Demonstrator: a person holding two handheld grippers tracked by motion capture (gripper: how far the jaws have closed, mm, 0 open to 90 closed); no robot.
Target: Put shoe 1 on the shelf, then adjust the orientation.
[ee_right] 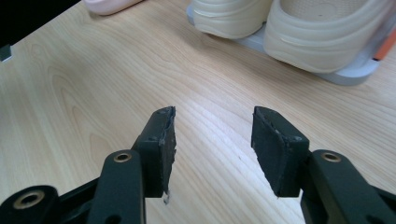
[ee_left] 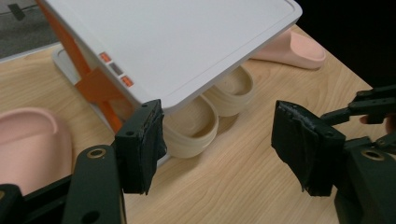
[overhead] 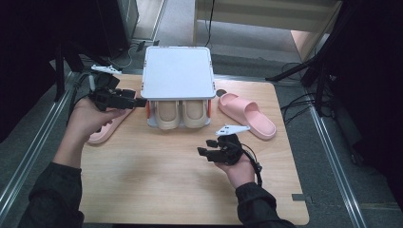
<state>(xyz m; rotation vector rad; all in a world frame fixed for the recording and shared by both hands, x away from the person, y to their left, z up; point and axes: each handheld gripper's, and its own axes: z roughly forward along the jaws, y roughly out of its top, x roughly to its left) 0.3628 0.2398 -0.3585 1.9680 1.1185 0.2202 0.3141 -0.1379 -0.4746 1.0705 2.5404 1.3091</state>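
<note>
High view first: a small white rack (overhead: 178,71) stands at the back middle of the desk (overhead: 157,190), with a beige pair of slippers (overhead: 180,115) tucked side by side under its top shelf, toes toward the person. Two pink slippers are still loose, and those look like the next job. The left pink slipper (overhead: 105,130) lies beside the rack's left end, partly under the left hand, directly below the left claw (overhead: 138,102). That claw points toward the rack's near left corner and stands wide with nothing in it. The right pink slipper (overhead: 247,115) lies off the rack's right end, long axis slanting from back-left to front-right. The right claw (overhead: 203,152) hovers near the desk's middle, open and empty, pointing left, so this slipper sits behind it and to the right; this hand would have to swing round for it.

The left slipper's far end is covered by hand and claw. How deep the beige pair reaches under the shelf cannot be made out.
</note>
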